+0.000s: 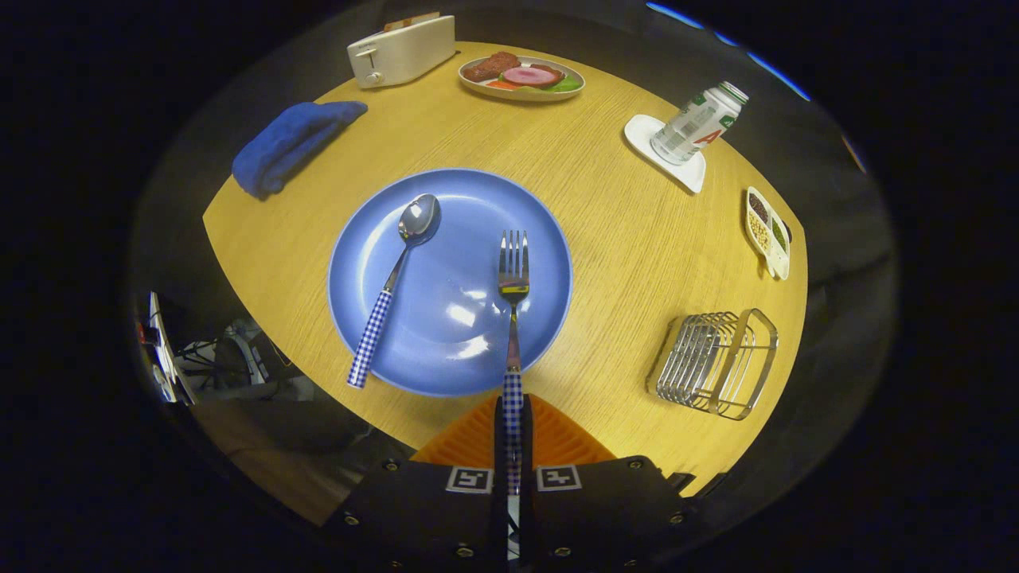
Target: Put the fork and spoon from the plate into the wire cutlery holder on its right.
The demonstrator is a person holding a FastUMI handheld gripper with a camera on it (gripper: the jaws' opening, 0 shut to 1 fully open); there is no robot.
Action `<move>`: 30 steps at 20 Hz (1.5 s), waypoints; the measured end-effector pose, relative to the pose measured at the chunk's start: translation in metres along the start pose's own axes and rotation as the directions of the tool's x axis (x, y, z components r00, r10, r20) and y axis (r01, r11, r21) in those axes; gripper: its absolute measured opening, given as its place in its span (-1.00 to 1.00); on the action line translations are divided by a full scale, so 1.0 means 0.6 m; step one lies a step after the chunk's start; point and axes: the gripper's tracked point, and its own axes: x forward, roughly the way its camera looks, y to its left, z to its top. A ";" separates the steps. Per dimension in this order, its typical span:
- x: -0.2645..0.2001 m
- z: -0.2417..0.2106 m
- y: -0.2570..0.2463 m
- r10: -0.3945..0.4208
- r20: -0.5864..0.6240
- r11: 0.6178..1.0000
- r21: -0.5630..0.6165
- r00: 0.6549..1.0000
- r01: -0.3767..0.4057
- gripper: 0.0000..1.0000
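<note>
Two pieces of cutlery are in play, one steel fork with a blue-and-white checked handle (513,318) and one matching steel spoon with the same checked handle (396,282). One round blue plate (549,239) sits in the middle of the round light wooden desk (621,239). The spoon lies across the plate's left half, its bowl turned up and pointing away, its checked handle reaching over the near rim onto the desk. The fork points straight ahead from the fingers (513,446), its four tines over the plate's right half and its shiny neck crossing the near rim. The fingers are closed on the fork's checked handle, one on each side, with no gap showing beside it. Whether the tines touch the plate or hang just above it cannot be told. One wire cutlery holder of silvery metal (716,364) stands to the plate's right, apart from it, near the desk's edge. Beyond the plate are one folded blue cloth (290,143), one cream toaster (402,52), one oval dish of food (521,77), one clear plastic bottle with a white cap (700,121) on a white coaster (689,171), and one small white divided dish of seeds (768,232).
</note>
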 end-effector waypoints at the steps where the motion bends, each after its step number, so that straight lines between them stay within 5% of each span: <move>1: -0.009 -0.004 -0.008 -0.004 -0.006 1.000 -0.008 1.000 0.004 -0.89; 14: -0.136 -0.066 -0.206 -0.155 -0.107 0.965 -0.229 0.982 0.128 -0.88; 30: -0.142 -0.133 -0.338 -0.204 -0.330 0.966 -0.218 0.922 0.136 -0.89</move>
